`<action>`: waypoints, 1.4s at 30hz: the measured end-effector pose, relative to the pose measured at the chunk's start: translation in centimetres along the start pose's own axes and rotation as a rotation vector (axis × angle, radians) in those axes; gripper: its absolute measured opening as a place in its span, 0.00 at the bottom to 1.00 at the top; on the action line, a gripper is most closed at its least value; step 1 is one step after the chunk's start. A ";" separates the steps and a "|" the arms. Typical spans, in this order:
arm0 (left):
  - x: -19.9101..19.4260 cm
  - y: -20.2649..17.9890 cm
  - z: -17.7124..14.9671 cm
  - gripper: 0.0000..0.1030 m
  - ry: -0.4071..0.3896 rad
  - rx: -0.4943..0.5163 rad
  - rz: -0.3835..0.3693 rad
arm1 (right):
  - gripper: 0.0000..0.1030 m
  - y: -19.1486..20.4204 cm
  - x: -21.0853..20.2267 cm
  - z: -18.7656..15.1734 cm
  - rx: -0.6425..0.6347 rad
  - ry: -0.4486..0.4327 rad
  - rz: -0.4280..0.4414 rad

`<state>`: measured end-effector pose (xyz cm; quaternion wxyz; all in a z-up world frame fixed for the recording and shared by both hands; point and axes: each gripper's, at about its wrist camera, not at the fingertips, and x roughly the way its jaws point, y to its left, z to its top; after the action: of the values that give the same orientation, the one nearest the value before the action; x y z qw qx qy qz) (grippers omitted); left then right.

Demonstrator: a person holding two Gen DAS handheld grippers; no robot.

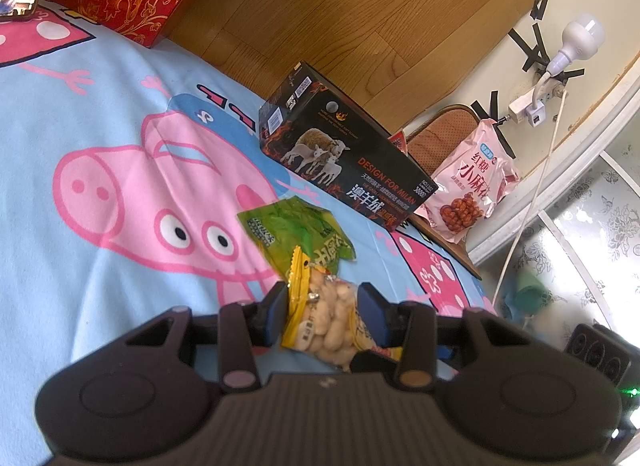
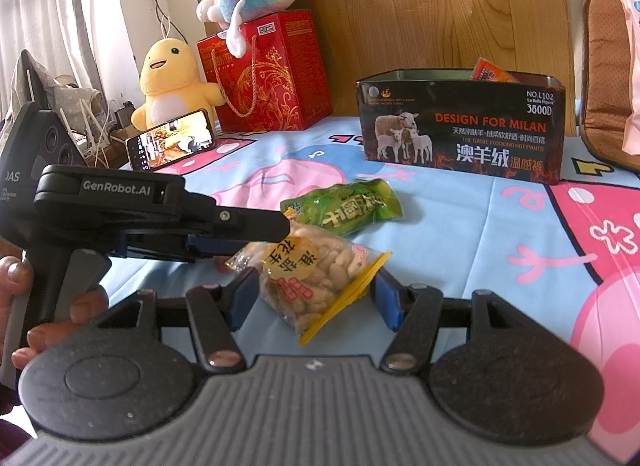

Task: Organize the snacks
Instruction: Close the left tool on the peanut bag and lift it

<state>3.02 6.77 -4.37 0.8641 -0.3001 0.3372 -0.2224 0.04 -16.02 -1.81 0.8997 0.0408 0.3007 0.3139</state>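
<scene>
Peanut bag [image 2: 316,278]: lies on the cartoon-print bed cover [image 1: 100,113], between both pairs of tongs, the green snack packet [image 2: 344,207] just beyond it.
Left tongs [image 1: 322,302]: part open, blue pads at the bag's two sides; whether they press it I cannot tell.
Right tongs [image 2: 316,296]: wider open, straddling the bag, pads apart from it.
Long axis: in the right view, the bag runs slantwise between the pads, yellow zip edge toward the right pad.
Nearer hand: both at the bag; the left seems closer to a grip.
Target, as I judge: the black tin box [image 2: 460,125], well beyond, open-topped.
Hidden: the tin's inside, bar an orange packet [image 2: 490,70] peeking out; the bag's near end behind the left tongs.
</scene>
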 end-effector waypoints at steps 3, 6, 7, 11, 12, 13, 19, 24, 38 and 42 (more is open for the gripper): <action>0.0 0.0 0.0 0.38 0.000 0.000 0.000 | 0.61 0.1 0.0 0.0 -0.009 0.000 -0.006; 0.0 0.0 0.0 0.38 0.000 0.000 0.000 | 0.58 0.2 0.1 0.0 -0.022 0.001 -0.015; 0.0 0.0 0.0 0.38 0.000 0.000 0.000 | 0.57 0.3 0.1 -0.1 -0.026 0.002 -0.018; 0.0 0.0 0.0 0.38 -0.001 0.000 -0.001 | 0.56 0.2 0.1 0.0 -0.031 0.001 -0.021; 0.0 0.0 0.0 0.38 -0.001 0.000 -0.001 | 0.56 0.3 0.1 0.0 -0.032 0.001 -0.022; 0.0 0.0 0.0 0.38 -0.001 0.001 0.000 | 0.56 0.3 0.1 0.0 -0.035 0.001 -0.024; 0.0 0.0 0.0 0.38 -0.001 0.001 -0.001 | 0.56 0.4 0.1 0.0 -0.040 0.001 -0.027; 0.0 0.0 0.0 0.36 -0.002 0.003 0.001 | 0.55 0.4 0.2 0.0 -0.042 0.000 -0.028; 0.1 -0.6 -0.2 0.36 0.009 0.035 0.005 | 0.41 0.7 -0.4 -0.1 -0.068 -0.044 -0.044; 0.1 -0.6 -0.2 0.39 0.008 0.036 0.006 | 0.41 0.8 -0.4 -0.1 -0.063 -0.040 -0.045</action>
<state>2.84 6.19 -4.10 0.8687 -0.2826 0.3376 -0.2270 -0.70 -15.60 -1.51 0.9131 0.0120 0.2734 0.3022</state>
